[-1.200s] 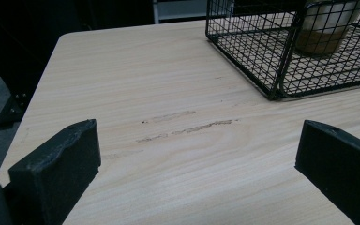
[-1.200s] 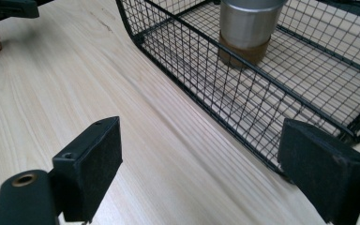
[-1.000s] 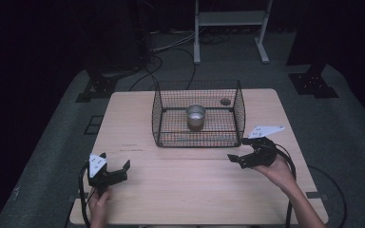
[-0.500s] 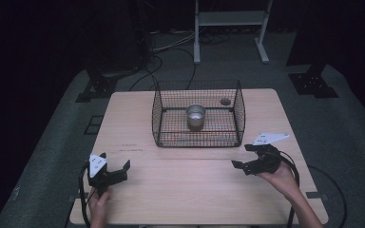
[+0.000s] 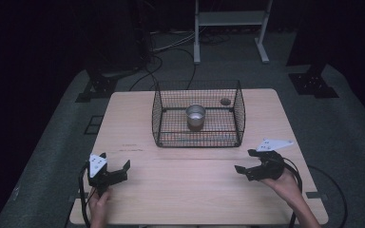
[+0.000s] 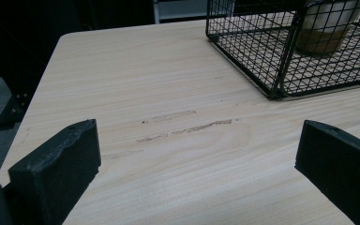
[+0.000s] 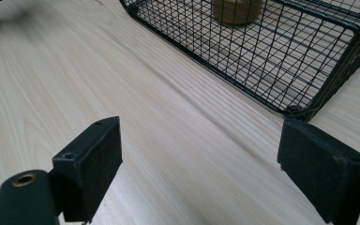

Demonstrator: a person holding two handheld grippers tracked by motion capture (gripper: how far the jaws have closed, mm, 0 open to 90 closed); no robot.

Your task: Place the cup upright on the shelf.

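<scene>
Left of the black wire basket (image 5: pixel 197 114) and nearer the person, the left gripper (image 5: pixel 111 172) had kept its place on the pale wooden table (image 5: pixel 180 190) — jaws spread wide, nothing between them, only bare wood and a few scuff marks (image 6: pixel 187 126) ahead. Inside the basket stood the small round metal cup (image 5: pixel 195 115), roughly at its centre and untouched. Right of the basket, the right gripper (image 5: pixel 245 161) had drawn back toward the table's near edge within the last second, which suggested the reach for the cup had not yet begun. Its jaws were likewise fully parted and empty, hovering low over the wood short of the basket's near corner.
</scene>
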